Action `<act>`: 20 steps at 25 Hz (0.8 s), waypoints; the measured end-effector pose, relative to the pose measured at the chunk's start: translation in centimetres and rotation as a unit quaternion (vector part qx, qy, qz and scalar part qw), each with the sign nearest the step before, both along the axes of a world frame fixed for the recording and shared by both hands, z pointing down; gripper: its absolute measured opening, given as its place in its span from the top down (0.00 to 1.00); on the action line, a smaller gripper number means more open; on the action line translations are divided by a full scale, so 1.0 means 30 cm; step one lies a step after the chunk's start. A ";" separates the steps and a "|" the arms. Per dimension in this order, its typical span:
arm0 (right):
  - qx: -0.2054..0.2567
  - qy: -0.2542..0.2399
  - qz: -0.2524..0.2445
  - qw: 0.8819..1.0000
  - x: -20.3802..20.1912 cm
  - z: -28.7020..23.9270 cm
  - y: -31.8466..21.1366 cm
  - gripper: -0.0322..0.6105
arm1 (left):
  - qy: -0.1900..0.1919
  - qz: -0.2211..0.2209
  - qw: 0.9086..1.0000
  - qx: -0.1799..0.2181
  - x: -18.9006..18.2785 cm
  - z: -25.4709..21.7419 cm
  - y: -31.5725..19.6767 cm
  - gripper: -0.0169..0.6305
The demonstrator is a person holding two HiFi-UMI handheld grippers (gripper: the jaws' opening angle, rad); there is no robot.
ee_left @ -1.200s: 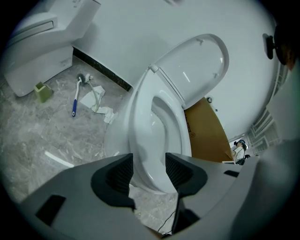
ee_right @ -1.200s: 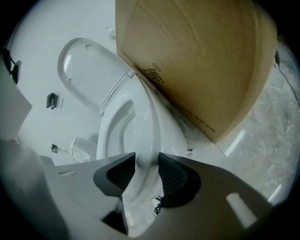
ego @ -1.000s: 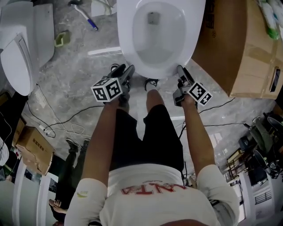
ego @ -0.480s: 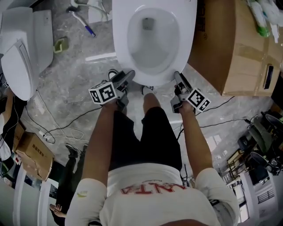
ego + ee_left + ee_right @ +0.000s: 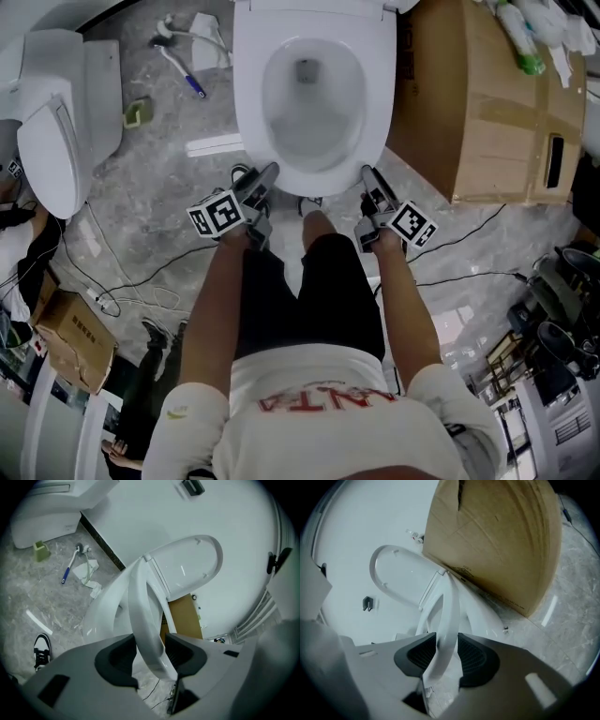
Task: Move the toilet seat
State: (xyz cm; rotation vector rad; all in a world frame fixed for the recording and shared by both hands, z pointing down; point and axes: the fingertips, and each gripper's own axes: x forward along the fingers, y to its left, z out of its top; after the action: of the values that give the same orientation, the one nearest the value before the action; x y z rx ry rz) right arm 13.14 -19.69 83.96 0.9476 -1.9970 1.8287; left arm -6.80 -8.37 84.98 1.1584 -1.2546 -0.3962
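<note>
White short-sleeved T-shirt (image 5: pixel 319 370) on this one, red lettering (image 5: pixel 323 401) across the chest, and a small yellow-green mark (image 5: pixel 176 411) on the left sleeve. Black shorts (image 5: pixel 309 300) below, and there's a black-and-white sneaker (image 5: pixel 41 649). Now the left hand-held gripper (image 5: pixel 150 654): pale grey shell, dark ribbed pads, a marker cube (image 5: pixel 217 214) of black-and-white squares on top, jaws closing with the toilet seat (image 5: pixel 145 616) between them. The right hand-held gripper (image 5: pixel 446 656) has the same grey build and dark pads, its own marker cube (image 5: pixel 412 223), jaws closing too, seat rim between them.
</note>
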 end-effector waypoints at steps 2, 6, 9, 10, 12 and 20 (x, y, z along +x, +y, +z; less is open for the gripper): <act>-0.005 -0.018 0.009 1.000 -0.007 -0.028 0.007 0.73 | -0.008 -0.011 1.000 0.004 -0.009 -0.031 -0.007 0.68; -0.007 -0.048 0.004 0.999 -0.028 -0.093 0.006 0.73 | -0.017 -0.020 1.000 0.014 -0.024 -0.093 -0.016 0.68; -0.011 -0.071 -0.010 0.997 -0.043 -0.145 -0.014 0.72 | -0.003 -0.031 0.999 0.033 -0.017 -0.168 -0.045 0.68; -0.010 -0.079 -0.014 0.997 -0.048 -0.166 -0.022 0.72 | 0.000 -0.034 0.999 0.040 -0.018 -0.193 -0.056 0.68; -0.008 -0.093 -0.017 0.995 -0.058 -0.210 -0.042 0.71 | 0.004 -0.045 0.998 0.053 -0.028 -0.239 -0.075 0.68; 0.025 -0.145 -0.043 0.988 -0.114 -0.405 -0.134 0.69 | 0.015 -0.095 0.991 0.092 -0.081 -0.425 -0.150 0.68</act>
State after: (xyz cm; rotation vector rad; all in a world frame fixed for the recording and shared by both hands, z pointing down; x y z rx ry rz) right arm 9.73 -23.70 71.80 0.6239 -2.2226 1.9692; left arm -9.22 -12.87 72.24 1.1869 -1.3282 -0.6798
